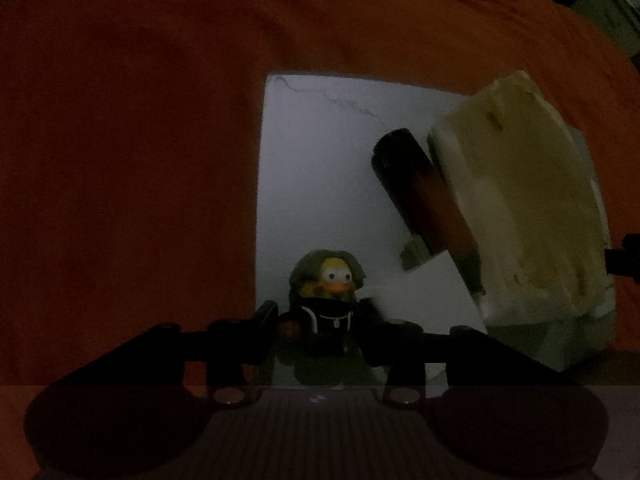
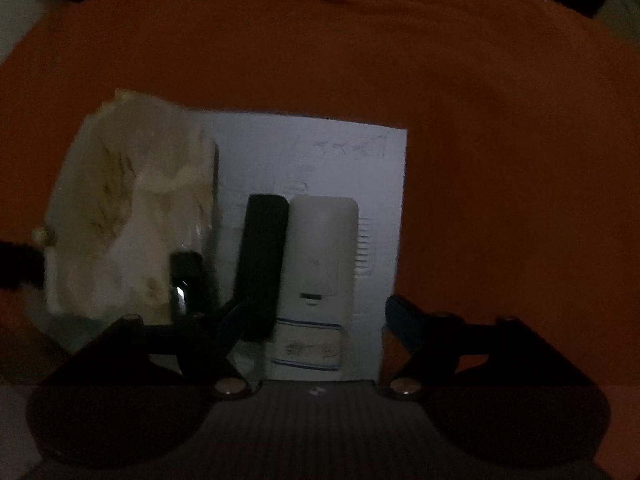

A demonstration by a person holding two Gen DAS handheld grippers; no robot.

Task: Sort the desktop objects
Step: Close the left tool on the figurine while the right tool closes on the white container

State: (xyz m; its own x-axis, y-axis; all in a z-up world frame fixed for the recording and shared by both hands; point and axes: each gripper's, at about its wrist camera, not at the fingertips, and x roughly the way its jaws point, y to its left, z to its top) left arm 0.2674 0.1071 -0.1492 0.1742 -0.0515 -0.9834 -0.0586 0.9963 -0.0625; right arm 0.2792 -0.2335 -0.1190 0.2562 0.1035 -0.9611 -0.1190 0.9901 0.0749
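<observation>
In the left wrist view, my left gripper [image 1: 318,320] is shut on a small yellow duck figure [image 1: 326,292] with dark hair and black clothes, over a white sheet [image 1: 312,168]. A dark brown cylinder [image 1: 424,192] lies on the sheet beside a cream tissue pack [image 1: 528,200]. In the right wrist view, my right gripper [image 2: 312,316] is open over another white sheet [image 2: 320,152]. Between its fingers lie a black bar-shaped object [image 2: 262,264] and a white rectangular device [image 2: 320,248]. The cream tissue pack [image 2: 132,200] sits to the left.
An orange cloth [image 1: 120,160] covers the table around both sheets; it also shows in the right wrist view [image 2: 500,160]. A small black clip-like object [image 2: 186,280] stands by the tissue pack. The scene is dim.
</observation>
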